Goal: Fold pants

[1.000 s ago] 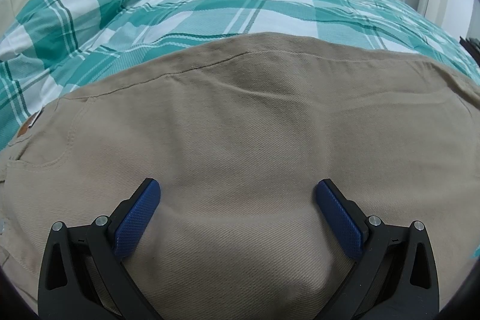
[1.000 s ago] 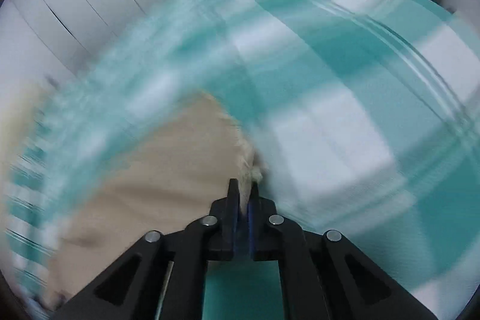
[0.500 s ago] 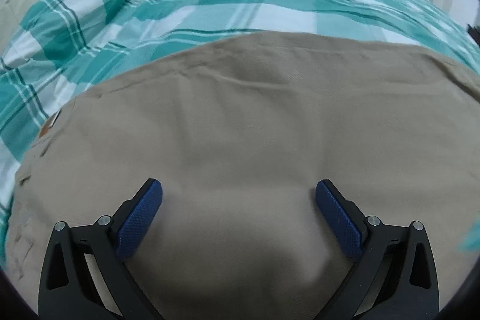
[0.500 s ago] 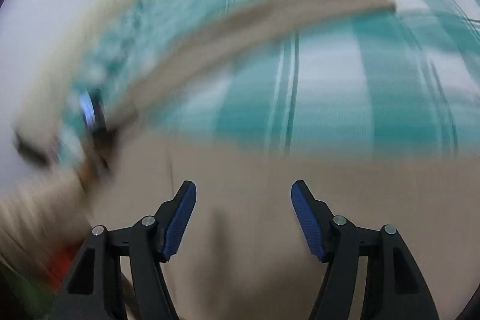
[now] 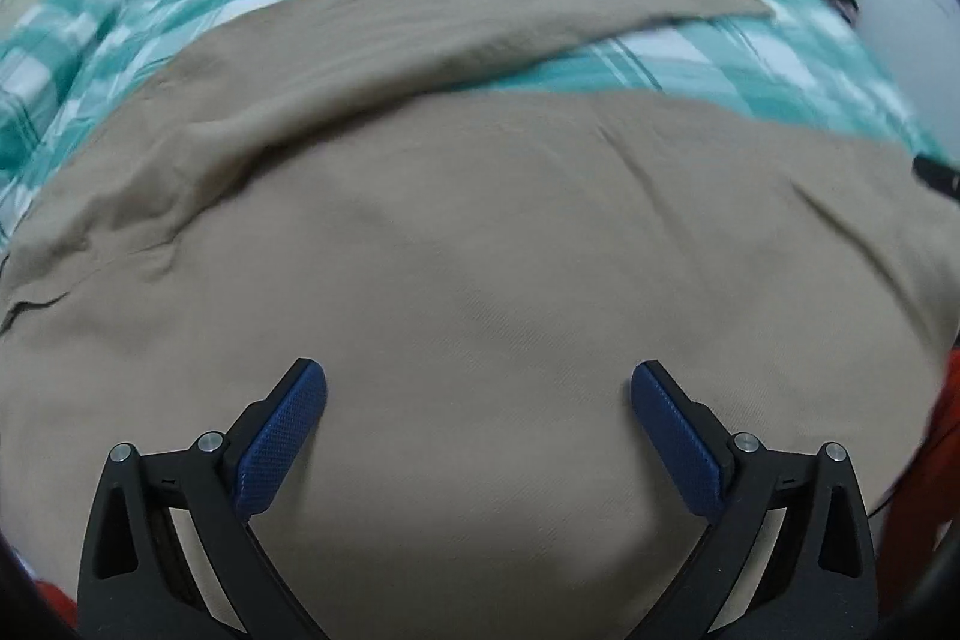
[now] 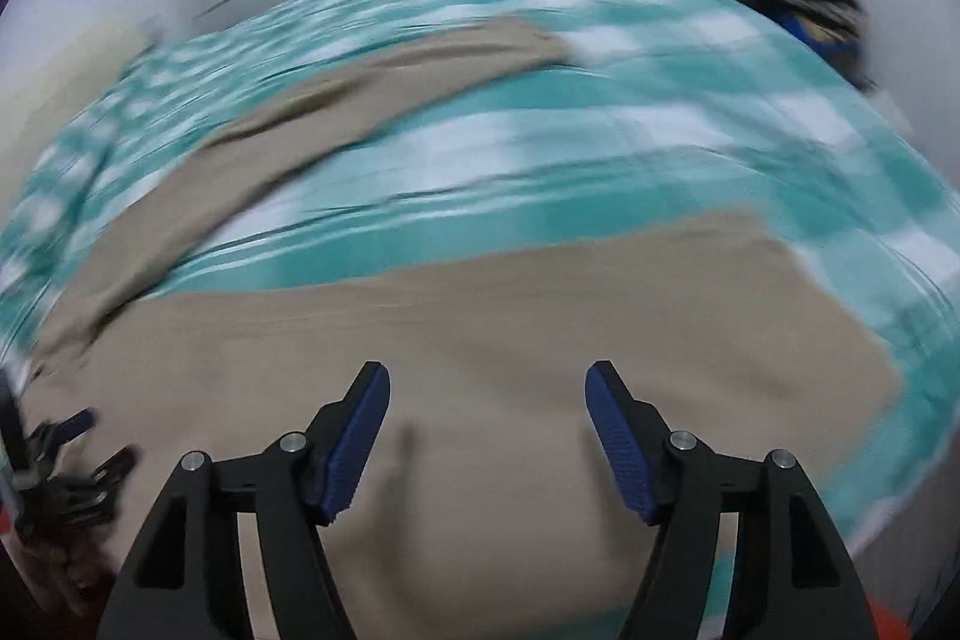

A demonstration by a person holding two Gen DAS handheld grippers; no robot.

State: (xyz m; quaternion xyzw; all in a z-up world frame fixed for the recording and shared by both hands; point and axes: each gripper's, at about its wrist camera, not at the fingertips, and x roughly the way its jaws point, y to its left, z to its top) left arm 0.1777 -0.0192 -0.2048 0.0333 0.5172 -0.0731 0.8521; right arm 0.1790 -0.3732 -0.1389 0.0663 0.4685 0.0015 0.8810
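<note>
Left wrist view is showing the left gripper (image 5: 477, 415) hovering with jaws apart, holding nothing, over the one pair of khaki pants (image 5: 480, 250) spreading flat beneath and ahead on the teal plaid bedspread (image 5: 690, 64), likely for folding. The right gripper (image 6: 487, 415) is likewise hanging apart above one trouser leg, the second leg angling off ahead-left.

Bed with a teal plaid cover

Khaki pants (image 5: 480, 232) lie spread on the bed (image 5: 750, 58), one leg near, the other angling far right across the plaid.
</note>
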